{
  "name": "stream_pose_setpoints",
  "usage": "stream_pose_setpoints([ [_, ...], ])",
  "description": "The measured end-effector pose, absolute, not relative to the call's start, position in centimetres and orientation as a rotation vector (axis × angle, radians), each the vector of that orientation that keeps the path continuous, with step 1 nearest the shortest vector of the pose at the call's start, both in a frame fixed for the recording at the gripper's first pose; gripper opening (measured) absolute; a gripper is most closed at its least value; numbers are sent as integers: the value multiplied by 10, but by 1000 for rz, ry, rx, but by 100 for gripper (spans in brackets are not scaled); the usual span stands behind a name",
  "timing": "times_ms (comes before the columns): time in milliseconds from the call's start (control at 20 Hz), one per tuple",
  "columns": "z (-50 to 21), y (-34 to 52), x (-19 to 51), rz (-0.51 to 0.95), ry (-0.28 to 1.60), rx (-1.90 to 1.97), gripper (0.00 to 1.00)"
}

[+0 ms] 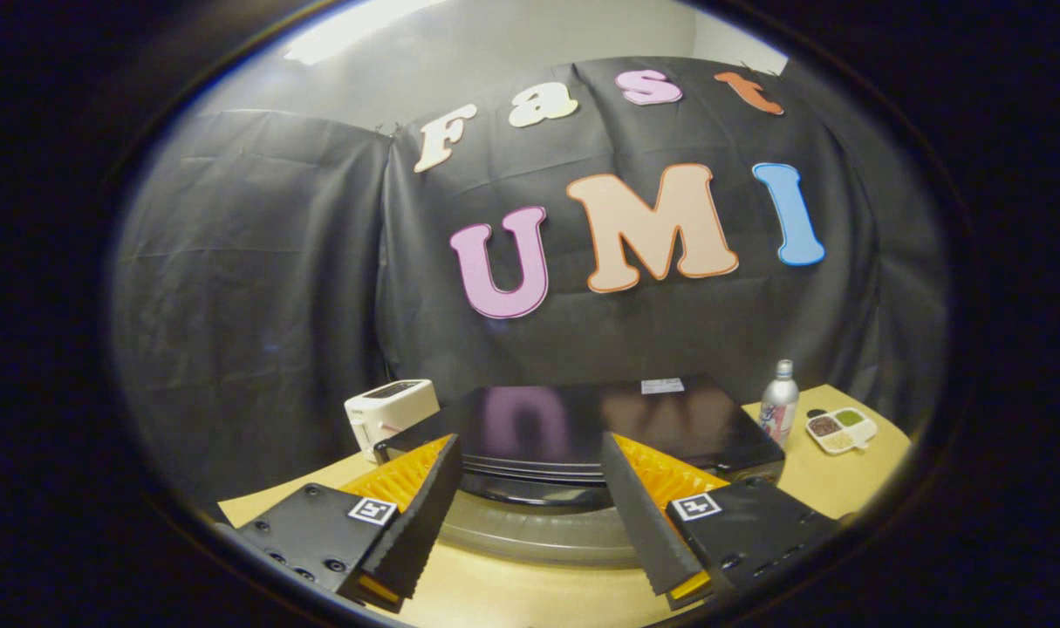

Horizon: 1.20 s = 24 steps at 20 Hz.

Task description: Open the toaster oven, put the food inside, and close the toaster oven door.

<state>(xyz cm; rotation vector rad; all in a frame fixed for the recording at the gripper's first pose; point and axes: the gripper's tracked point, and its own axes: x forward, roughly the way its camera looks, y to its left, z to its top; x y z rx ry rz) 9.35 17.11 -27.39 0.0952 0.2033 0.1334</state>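
The black toaster oven (582,414) stands on the tan table just ahead of my fingers, its glossy top facing me. A dark handle bar (530,495) runs along its front edge, with the grey glass of the door (538,534) below it, seen steeply from above. I cannot tell whether the door is ajar. My gripper (530,440) hovers over the oven's front edge, open wide. Nothing is between the fingers, whose tips reach over the top's near edge on either side of the handle.
A white pop-up toaster (390,410) sits left of the oven. To the right stand a silver bottle (779,406) and a small white divided dish (840,429) with seasonings. Bare tan table (530,593) shows under the fingers. Black cloth walls close the back.
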Motion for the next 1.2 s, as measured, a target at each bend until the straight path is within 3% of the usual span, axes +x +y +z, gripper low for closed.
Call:
stream_pose_setpoints([
  [450,-288,169,104,63,93,29,96],
  [1200,-308,182,-19,117,86,155,95],
])
